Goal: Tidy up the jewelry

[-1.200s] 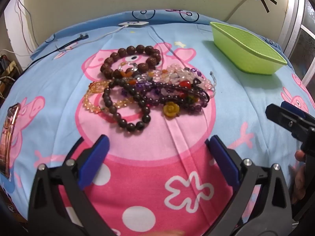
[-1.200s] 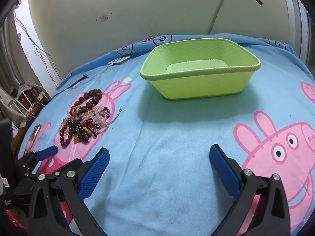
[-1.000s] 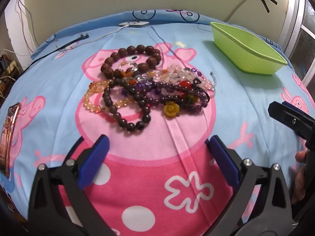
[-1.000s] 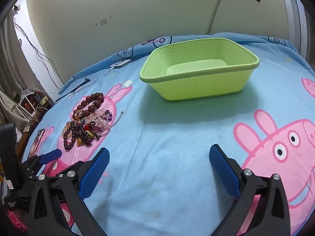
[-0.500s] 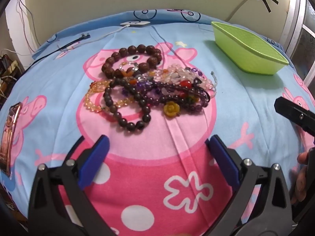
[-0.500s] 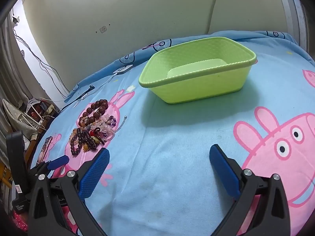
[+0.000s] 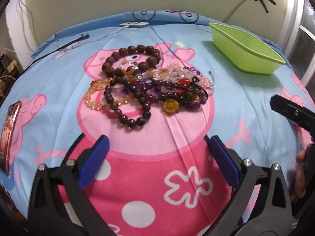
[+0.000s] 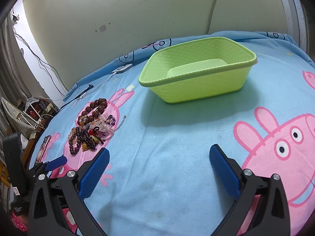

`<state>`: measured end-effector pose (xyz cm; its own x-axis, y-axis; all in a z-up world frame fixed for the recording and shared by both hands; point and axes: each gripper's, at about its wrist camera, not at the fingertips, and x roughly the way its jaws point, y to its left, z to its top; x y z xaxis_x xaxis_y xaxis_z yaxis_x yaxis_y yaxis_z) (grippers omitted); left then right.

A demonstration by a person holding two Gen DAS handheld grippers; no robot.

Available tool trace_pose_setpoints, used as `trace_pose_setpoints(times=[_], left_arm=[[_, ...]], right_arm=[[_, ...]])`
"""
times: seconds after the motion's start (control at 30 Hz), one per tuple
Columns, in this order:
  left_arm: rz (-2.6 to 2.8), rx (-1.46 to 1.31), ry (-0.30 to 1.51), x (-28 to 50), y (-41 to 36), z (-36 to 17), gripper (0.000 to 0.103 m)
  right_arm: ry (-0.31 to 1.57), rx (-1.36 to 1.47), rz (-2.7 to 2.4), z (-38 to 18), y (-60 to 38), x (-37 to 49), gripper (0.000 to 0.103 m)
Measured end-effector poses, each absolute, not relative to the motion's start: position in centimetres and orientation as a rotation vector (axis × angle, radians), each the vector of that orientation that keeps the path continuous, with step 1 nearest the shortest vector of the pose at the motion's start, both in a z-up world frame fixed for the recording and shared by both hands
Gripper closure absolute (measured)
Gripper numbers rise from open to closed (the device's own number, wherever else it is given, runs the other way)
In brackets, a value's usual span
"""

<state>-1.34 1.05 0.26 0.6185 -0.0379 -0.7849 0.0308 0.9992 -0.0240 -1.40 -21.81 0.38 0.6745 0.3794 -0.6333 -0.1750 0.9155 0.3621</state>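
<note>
The left gripper (image 7: 157, 157) hovers with its jaws spread wide and empty, just short of the jewelry pile (image 7: 147, 86), which lies heaped on the cartoon-print bedsheet (image 7: 59, 63): big brown wooden beads at the far side, dark round beads nearest, amber and clear strands and a yellow flower charm (image 7: 170, 105) tangled through the middle. The right gripper (image 8: 157, 169) is also spread apart and holds nothing, over bare sheet, with the green basket (image 8: 198, 90) standing empty beyond it, far and right of the pile. The main risk is probably the tangle: closing on one bracelet may drag its neighbours along, so that several lift together and some drop on the way to the basket. The round beads may also roll out from between the pads, and a low approach could pinch the soft sheet along with the strand.
</note>
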Motion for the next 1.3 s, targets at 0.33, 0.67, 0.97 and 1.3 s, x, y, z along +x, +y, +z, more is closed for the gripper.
trace_pose_setpoints(times=[0.33, 0.67, 0.97, 1.3], left_arm=[[-0.045, 0.006, 0.789, -2.9, 9.3, 4.3, 0.006], [-0.084, -0.101, 0.862, 7.9, 13.7, 5.7, 0.027], [-0.157, -0.118, 1.004, 13.8, 11.9, 1.7, 0.086], [-0.159, -0.184, 0.774, 11.7, 12.2, 9.4, 0.088]], right_arm=[[0.734, 0.105, 0.461, 2.8, -17.4, -1.9, 0.022], [0.835, 0.002, 0.586, 4.0, -9.0, 7.7, 0.079], [0.959, -0.001, 0.592, 0.9, -4.8, 14.8, 0.092], [0.678, -0.006, 0.649, 8.3, -5.1, 12.3, 0.103]])
